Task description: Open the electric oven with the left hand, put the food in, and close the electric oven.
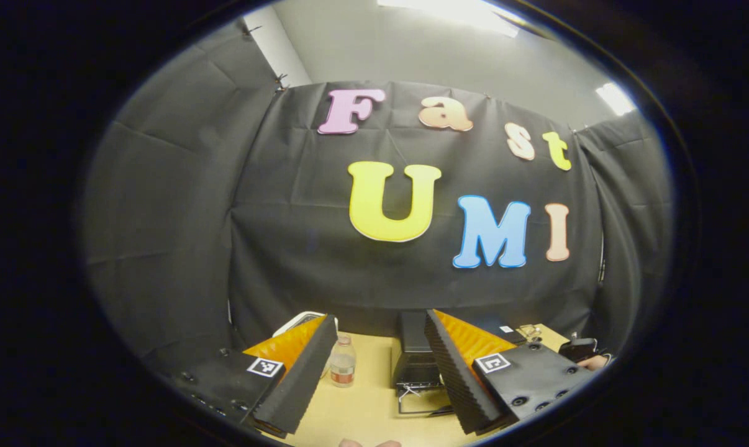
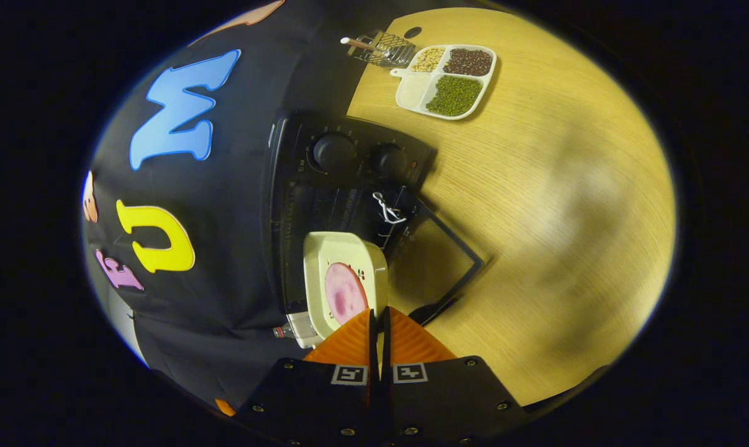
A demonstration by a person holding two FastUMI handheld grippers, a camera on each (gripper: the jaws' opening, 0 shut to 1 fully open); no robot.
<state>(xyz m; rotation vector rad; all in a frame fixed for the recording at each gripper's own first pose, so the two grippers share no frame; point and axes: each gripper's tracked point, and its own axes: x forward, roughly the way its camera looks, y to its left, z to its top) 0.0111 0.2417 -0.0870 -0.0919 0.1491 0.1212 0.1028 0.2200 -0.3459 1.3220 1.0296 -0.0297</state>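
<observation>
In the right gripper view my right gripper [image 2: 378, 315] is shut on the near rim of a cream square plate [image 2: 337, 257], which carries a round pink slice of food [image 2: 344, 292]. The plate hangs at the mouth of the black electric oven [image 2: 349, 161]. The oven's glass door [image 2: 440, 261] lies folded down over the wooden table [image 2: 567, 217]. In the left gripper view my left gripper [image 1: 377, 320] stands open with nothing between its fingers, raised and facing the wall. The oven [image 1: 415, 360] and its lowered door [image 1: 421, 400] lie below it.
A divided white tray [image 2: 412, 90] of beans and a wire basket [image 2: 381, 48] sit on the table beyond the oven. A small plastic bottle [image 1: 343, 362] stands left of the oven. A hand with the other gripper [image 1: 582, 351] shows at the right edge.
</observation>
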